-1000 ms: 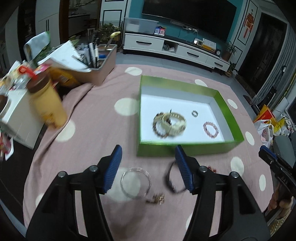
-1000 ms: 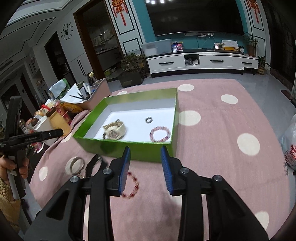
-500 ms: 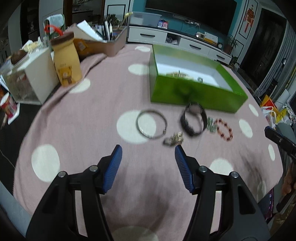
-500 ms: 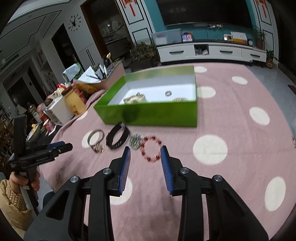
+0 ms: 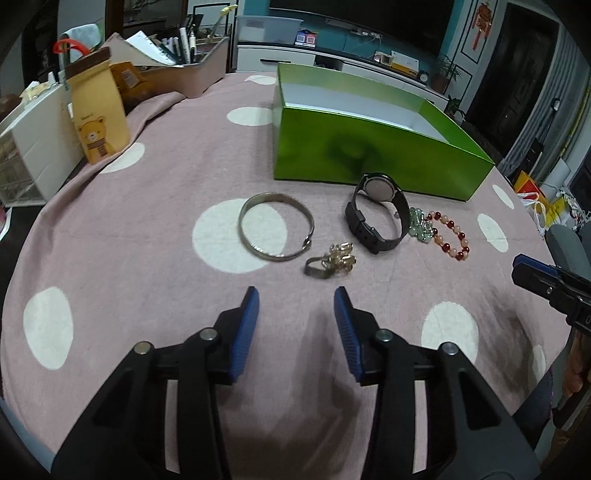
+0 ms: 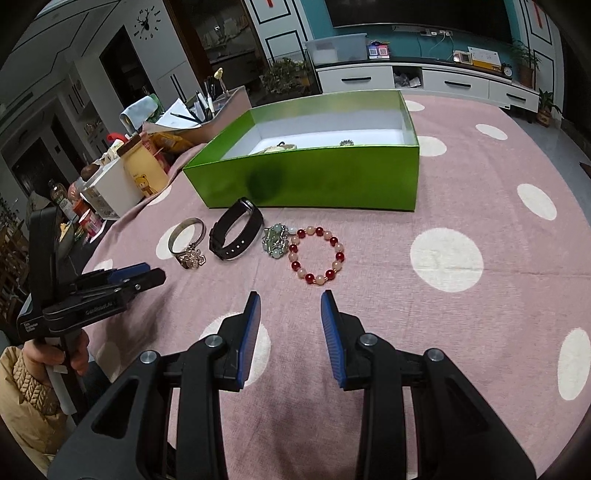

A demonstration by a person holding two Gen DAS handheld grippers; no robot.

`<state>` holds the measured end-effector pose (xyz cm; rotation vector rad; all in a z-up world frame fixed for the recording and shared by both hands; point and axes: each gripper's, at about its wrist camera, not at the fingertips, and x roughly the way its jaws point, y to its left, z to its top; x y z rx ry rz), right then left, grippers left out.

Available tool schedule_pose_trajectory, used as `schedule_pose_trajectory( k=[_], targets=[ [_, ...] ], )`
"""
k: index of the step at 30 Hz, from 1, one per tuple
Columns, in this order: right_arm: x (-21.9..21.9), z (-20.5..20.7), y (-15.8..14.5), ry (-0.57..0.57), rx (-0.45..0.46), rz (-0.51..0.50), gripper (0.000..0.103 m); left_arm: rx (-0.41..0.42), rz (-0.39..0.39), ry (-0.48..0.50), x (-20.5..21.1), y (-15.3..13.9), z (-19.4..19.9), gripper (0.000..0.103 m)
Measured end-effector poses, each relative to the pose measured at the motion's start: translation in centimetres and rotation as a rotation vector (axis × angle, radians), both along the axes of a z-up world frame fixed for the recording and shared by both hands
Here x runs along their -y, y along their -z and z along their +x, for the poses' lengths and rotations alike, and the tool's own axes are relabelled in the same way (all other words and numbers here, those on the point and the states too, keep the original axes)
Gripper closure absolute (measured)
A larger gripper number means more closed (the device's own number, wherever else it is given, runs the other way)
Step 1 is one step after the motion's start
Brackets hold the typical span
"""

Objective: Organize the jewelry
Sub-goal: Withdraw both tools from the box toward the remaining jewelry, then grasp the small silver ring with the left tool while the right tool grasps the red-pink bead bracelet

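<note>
Left wrist view: my left gripper (image 5: 295, 295) is closing on nothing, just short of the gold ring (image 5: 330, 263). My right gripper (image 6: 288, 299) stands apart, empty, before the bead bracelet (image 6: 317, 254), mid-bench by the green box (image 6: 314, 177).

Little lettering could be read. On the side of the left gripper (image 6: 147, 275), seen from the right wrist camera, pale print ran along the black body and seemed to read "GenRobot.AI", though the small blurred letters left that uncertain; a smaller two-line label sat lower on the same body, too fine to make out. The yellow bear pouch (image 5: 98, 110) carried a short word above the bear, unreadable. The wall clock (image 6: 144, 23) showed marks only. Red hangings (image 5: 482, 16) by the dark doorway bore no legible characters
</note>
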<state>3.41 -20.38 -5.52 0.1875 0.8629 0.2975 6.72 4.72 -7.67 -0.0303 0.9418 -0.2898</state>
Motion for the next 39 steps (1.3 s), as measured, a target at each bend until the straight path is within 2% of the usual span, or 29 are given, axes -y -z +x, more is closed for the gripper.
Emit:
schedule_pose_trajectory(
  k=[7, 16, 24, 32, 39],
  targets=[
    [0.2, 0.7, 0.7, 0.006, -0.018, 0.000, 0.069, 0.000, -0.006, 0.037, 0.8, 0.5, 0.9, 0.063],
    [0.2, 1.4, 1.0, 0.004, -0.025, -0.007, 0.069, 0.013, 0.004, 0.058, 1.7, 1.0, 2.0, 0.069],
    [0.1, 2.5, 1.3, 0.001, -0.032, -0.020, 0.069, 0.029, 0.001, 0.077, 2.1, 1.1, 2.2, 0.083],
    [-1.1, 4.0, 2.1, -0.055, -0.035, -0.038, 0.069, 0.030, -0.018, 0.068, 1.7, 1.2, 2.1, 0.083],
    [-2.2, 5.7, 2.9, -0.090, -0.046, -0.108, 0.069, 0.040, -0.057, 0.052, 0.4, 0.2, 1.6, 0.083]
  ],
)
